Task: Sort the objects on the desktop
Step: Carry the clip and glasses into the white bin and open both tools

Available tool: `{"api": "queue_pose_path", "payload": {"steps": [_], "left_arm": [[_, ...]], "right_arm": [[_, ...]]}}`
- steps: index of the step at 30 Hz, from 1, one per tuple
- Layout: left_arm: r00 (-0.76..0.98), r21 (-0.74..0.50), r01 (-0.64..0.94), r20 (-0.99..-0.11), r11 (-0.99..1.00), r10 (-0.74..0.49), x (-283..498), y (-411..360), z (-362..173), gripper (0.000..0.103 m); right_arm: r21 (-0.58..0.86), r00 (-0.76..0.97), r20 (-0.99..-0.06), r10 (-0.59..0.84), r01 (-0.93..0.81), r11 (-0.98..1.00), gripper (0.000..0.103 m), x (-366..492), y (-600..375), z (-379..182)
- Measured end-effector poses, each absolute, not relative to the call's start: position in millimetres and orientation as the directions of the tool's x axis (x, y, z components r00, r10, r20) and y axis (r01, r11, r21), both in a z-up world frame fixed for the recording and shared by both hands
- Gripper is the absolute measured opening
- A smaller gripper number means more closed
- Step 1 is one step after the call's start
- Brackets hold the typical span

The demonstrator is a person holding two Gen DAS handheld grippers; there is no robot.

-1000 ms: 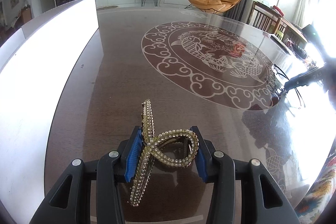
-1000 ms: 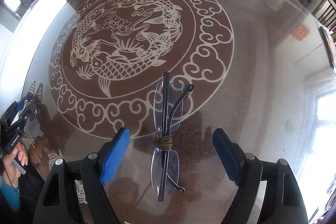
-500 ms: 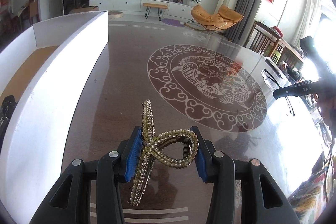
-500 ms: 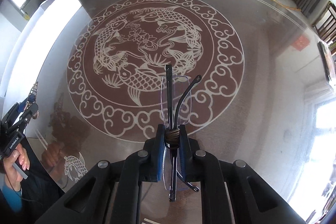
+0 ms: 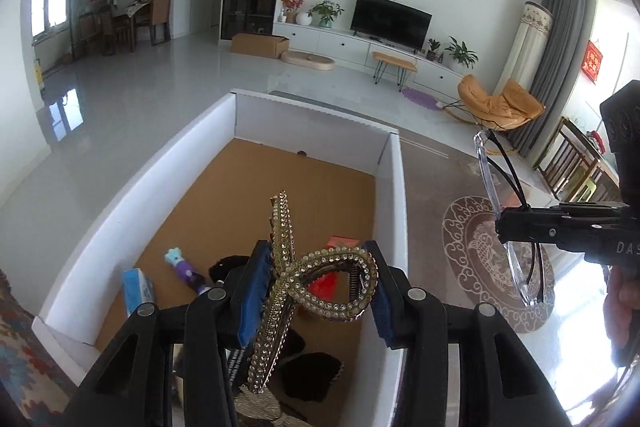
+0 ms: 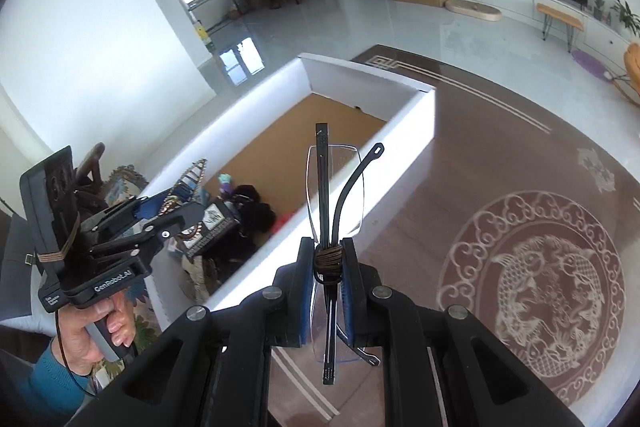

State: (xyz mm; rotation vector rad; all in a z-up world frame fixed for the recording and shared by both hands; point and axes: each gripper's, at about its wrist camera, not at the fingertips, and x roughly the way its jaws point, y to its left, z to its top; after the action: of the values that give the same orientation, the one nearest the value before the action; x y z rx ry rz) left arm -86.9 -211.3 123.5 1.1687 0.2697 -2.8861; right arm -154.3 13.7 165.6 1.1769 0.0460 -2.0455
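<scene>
My left gripper (image 5: 316, 287) is shut on a gold rhinestone hair claw (image 5: 316, 279) and holds it above the near end of a white cardboard box (image 5: 394, 195) with a brown floor. My right gripper (image 6: 328, 269) is shut on folded clear glasses (image 6: 334, 195) tied with a brown band, held over the table just right of the box's wall (image 6: 404, 131). The right gripper with the glasses (image 5: 492, 187) also shows in the left wrist view (image 5: 516, 227). The left gripper shows in the right wrist view (image 6: 172, 207).
The box holds a blue pack (image 5: 138, 287), a purple toy (image 5: 184, 269), a red item (image 5: 332, 283) and dark objects (image 6: 256, 211). The dark glossy table carries a round fish motif (image 6: 536, 275). A patterned cushion (image 5: 16, 359) lies at the left.
Both grippers rose and swung left toward the box. The hair claw now hangs over the box's inside. The right gripper, open a second ago, closed on the glasses and lifted them off the table.
</scene>
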Motion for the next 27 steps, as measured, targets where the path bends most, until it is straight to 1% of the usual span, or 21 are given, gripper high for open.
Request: {"api": "queue_pose_path", "payload": {"steps": [3,5,8,11,12,13,14,15,16,17,18,19,20,21,22,24,27], "left_arm": [[-0.67,-0.118,0.176,-0.742,-0.977,-0.031,-84.1,-258.5,103.7,0.046],[-0.624,-0.102,0.213,-0.779,-0.972,-0.055,-81.5,-278.9,84.3,0.046],[-0.573,-0.103,0.235,-0.818,-0.967,-0.052,-79.5,-293.3,57.7,0.046],[-0.559,-0.119,0.251,-0.828,-0.961,-0.043,-74.0,-299.3,43.5,0.046],[-0.56,-0.12,0.25,-0.827,-0.961,-0.043,-72.8,-299.1,42.2,0.047],[-0.556,-0.11,0.255,-0.829,-0.961,-0.053,-72.2,-298.4,41.7,0.055],[-0.553,-0.09,0.265,-0.83,-0.96,-0.075,-72.0,-298.0,41.8,0.07],[-0.559,-0.071,0.273,-0.824,-0.959,-0.098,-71.7,-296.9,45.2,0.076],[-0.574,-0.054,0.28,-0.81,-0.958,-0.122,-69.2,-294.3,50.6,0.082],[-0.589,-0.033,0.293,-0.794,-0.955,-0.153,-68.0,-291.3,57.6,0.089],[-0.594,-0.001,0.321,-0.779,-0.947,-0.201,-68.5,-288.8,64.4,0.092],[-0.593,0.04,0.362,-0.762,-0.931,-0.263,-67.3,-285.8,71.1,0.096],[-0.579,0.085,0.407,-0.746,-0.91,-0.329,-65.9,-282.0,77.4,0.098],[-0.563,0.121,0.44,-0.735,-0.89,-0.378,-68.2,-278.2,83.7,0.098],[-0.558,0.132,0.456,-0.728,-0.88,-0.399,-66.5,-274.3,88.3,0.098],[-0.559,0.126,0.478,-0.721,-0.87,-0.411,-59.4,-266.7,94.5,0.098],[-0.549,0.128,0.523,-0.705,-0.842,-0.449,-43.7,-257.3,101.5,0.098]], "right_arm": [[0.362,-0.223,-0.73,-0.646,0.676,-0.642,0.013,-145.5,-59.4,154.9],[0.357,-0.195,-0.741,-0.643,0.696,-0.623,0.014,-141.6,-100.2,137.4],[0.305,-0.165,-0.814,-0.557,0.693,-0.653,0.014,-139.9,-142.9,97.2],[0.262,-0.098,-0.891,-0.442,0.685,-0.68,0.015,-139.4,-163.4,55.0],[0.241,-0.092,-0.907,-0.41,0.687,-0.686,0.018,-138.0,-164.6,46.3],[0.221,-0.098,-0.916,-0.39,0.688,-0.691,0.028,-136.6,-161.7,42.3],[0.206,-0.112,-0.918,-0.38,0.686,-0.698,0.037,-135.8,-157.8,42.0],[0.199,-0.124,-0.916,-0.38,0.683,-0.703,0.062,-138.4,-155.4,42.5],[0.195,-0.138,-0.912,-0.386,0.682,-0.705,0.083,-138.8,-151.6,47.1],[0.184,-0.157,-0.908,-0.388,0.683,-0.707,0.088,-139.8,-147.5,53.3],[0.164,-0.18,-0.906,-0.382,0.685,-0.71,0.091,-140.4,-144.8,61.2],[0.137,-0.205,-0.906,-0.37,0.686,-0.715,0.091,-142.0,-140.9,68.4],[0.105,-0.233,-0.906,-0.353,0.686,-0.72,0.092,-143.0,-138.4,76.3],[0.075,-0.259,-0.905,-0.339,0.685,-0.724,0.094,-146.8,-134.6,85.3],[0.052,-0.283,-0.9,-0.33,0.684,-0.728,0.098,-147.4,-130.0,92.3],[0.023,-0.327,-0.884,-0.335,0.683,-0.73,0.103,-147.5,-118.5,107.4],[0.022,-0.364,-0.86,-0.358,0.675,-0.738,0.103,-152.9,-106.5,120.9]]}}
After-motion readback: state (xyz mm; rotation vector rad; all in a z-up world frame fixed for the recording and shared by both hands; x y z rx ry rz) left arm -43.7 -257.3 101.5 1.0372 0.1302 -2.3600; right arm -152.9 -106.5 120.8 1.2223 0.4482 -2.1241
